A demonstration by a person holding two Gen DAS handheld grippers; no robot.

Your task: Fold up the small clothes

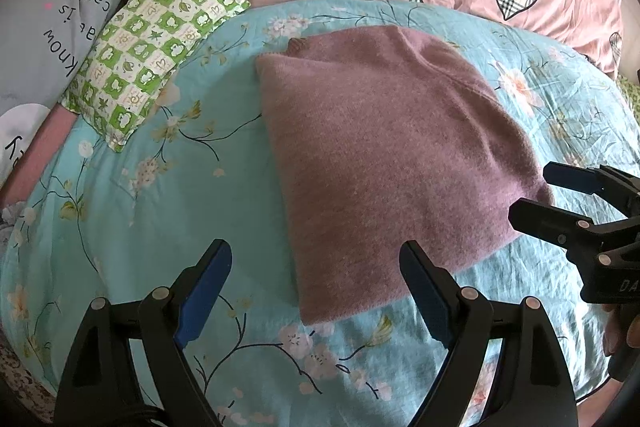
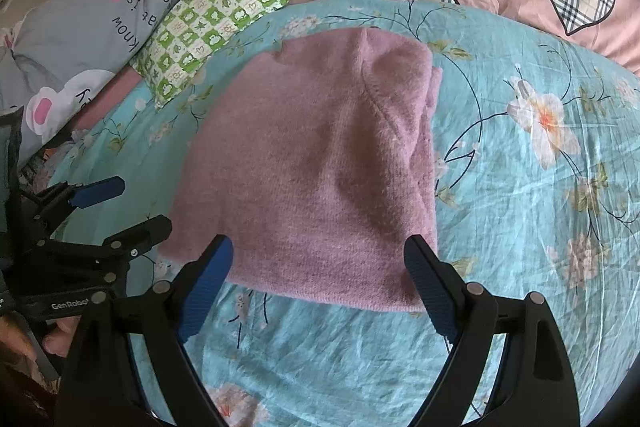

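Left gripper (image 1: 316,287) spread wide, nothing between its blue pads; right gripper (image 2: 320,285) just as wide and empty too. Both tool bodies run off the frame edges, the hands barely visible. "GenRobot" reads on the left tool in the right wrist view; the grey pillow (image 2: 92,11) shows upside-down "know" and "is", the rest unclear. The folded mauve sweater (image 1: 384,151) lies flat on the floral sheet (image 1: 132,227), just ahead of both grippers.
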